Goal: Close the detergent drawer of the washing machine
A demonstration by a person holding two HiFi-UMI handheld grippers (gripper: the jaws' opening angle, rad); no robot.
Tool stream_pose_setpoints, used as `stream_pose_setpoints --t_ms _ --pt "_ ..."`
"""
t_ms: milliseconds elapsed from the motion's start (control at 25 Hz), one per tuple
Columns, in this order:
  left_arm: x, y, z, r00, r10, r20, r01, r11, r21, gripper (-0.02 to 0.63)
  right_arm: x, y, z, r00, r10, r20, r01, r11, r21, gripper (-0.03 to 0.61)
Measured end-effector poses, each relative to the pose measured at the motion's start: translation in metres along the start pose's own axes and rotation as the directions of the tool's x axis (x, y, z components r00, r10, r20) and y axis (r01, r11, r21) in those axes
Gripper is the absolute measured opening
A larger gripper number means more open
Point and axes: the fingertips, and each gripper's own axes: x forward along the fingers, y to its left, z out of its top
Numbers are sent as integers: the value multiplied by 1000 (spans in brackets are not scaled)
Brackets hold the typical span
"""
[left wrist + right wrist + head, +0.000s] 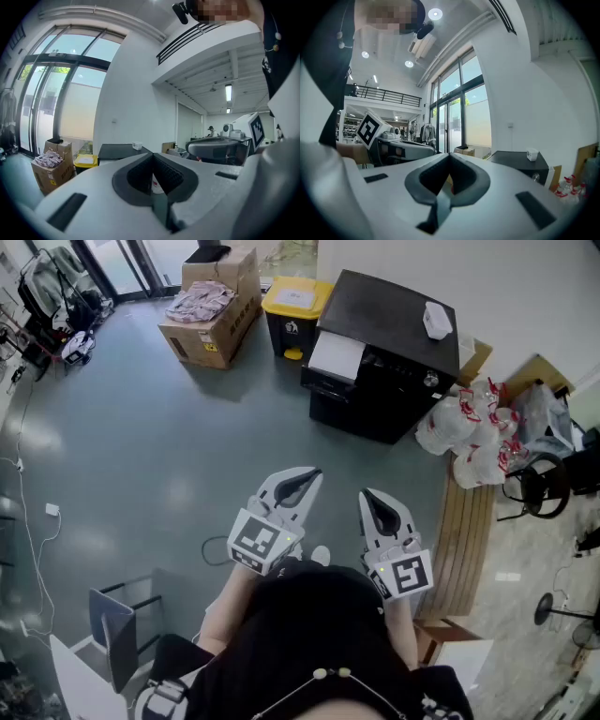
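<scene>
A black washing machine (389, 343) stands on the grey floor at the top middle of the head view. Its white detergent drawer (336, 356) sticks out of the machine's left side. A small white object (437, 320) lies on the lid. Both grippers are held close in front of the person, well short of the machine. My left gripper (302, 476) is shut and empty. My right gripper (375, 498) is likewise shut with nothing in it. The left gripper view shows the closed left gripper (152, 157) with the machine's top (117, 151) far behind. Beyond the closed right gripper (450, 157), the machine (520, 161) stands to the right.
An open cardboard box (211, 306) and a yellow-lidded bin (295, 306) stand left of the machine. White bags with red print (473, 427) are piled at its right, beside a wooden bench (464, 540). A chair (117, 624) is at lower left.
</scene>
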Motion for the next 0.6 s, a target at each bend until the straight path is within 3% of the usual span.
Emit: stream_pose_setpoints --t_ms 440,600 --pt "1 4 -5 1000 1 4 -1 1000 -23 5 5 -4 0 1000 -12 3 12 1000 -9 2" --pt "1 4 -2 1000 -8 4 8 1000 -20 5 3 -6 4 1000 -6 25 5 999 31 3"
